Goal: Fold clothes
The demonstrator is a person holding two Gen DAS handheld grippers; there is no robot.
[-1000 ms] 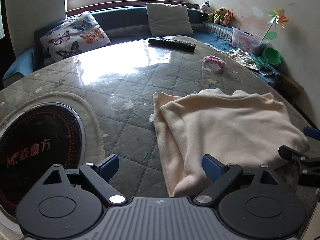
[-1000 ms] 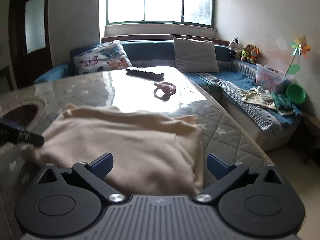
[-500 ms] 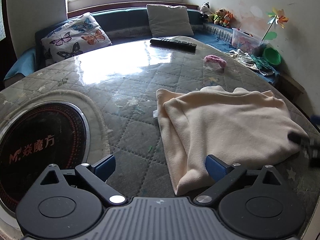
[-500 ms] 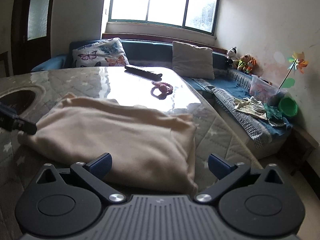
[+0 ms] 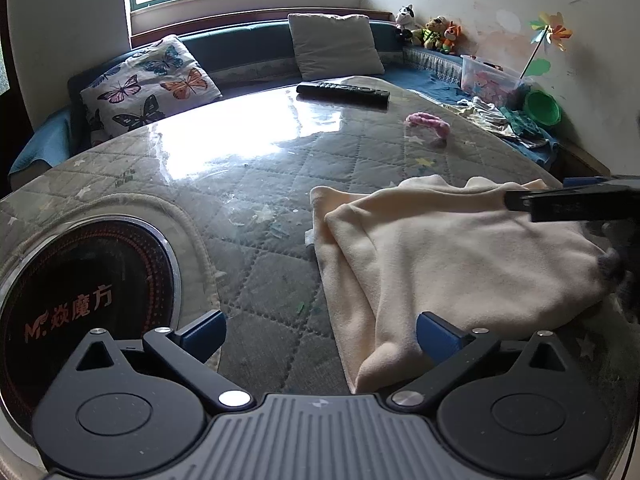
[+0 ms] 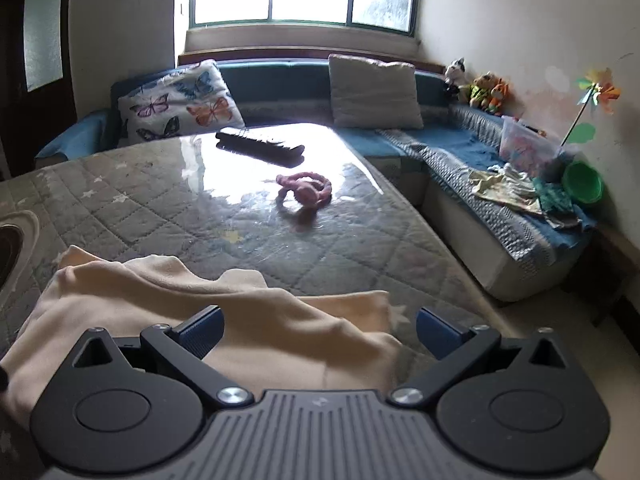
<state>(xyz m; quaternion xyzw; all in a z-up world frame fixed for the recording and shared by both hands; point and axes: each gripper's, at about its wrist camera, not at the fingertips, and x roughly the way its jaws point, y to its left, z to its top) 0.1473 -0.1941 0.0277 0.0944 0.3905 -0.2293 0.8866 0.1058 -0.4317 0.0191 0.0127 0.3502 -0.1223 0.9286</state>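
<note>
A cream fleece garment (image 5: 452, 256) lies folded on the quilted, glass-topped table (image 5: 248, 184). It also shows in the right wrist view (image 6: 168, 312). My left gripper (image 5: 320, 334) is open and empty, just off the garment's near left edge. My right gripper (image 6: 319, 330) is open and hovers over the garment's right part, nothing between its jaws. In the left wrist view the right gripper (image 5: 560, 200) reaches in from the right, above the garment.
A black remote (image 5: 343, 91) and a pink fabric ring (image 5: 428, 124) lie at the table's far side. A round black hotplate (image 5: 76, 300) sits in the table at left. A blue sofa with cushions (image 6: 372, 92) wraps the far and right edges.
My right gripper has moved forward over the garment, toward the table's middle. My left gripper has drawn back slightly; both stay open.
</note>
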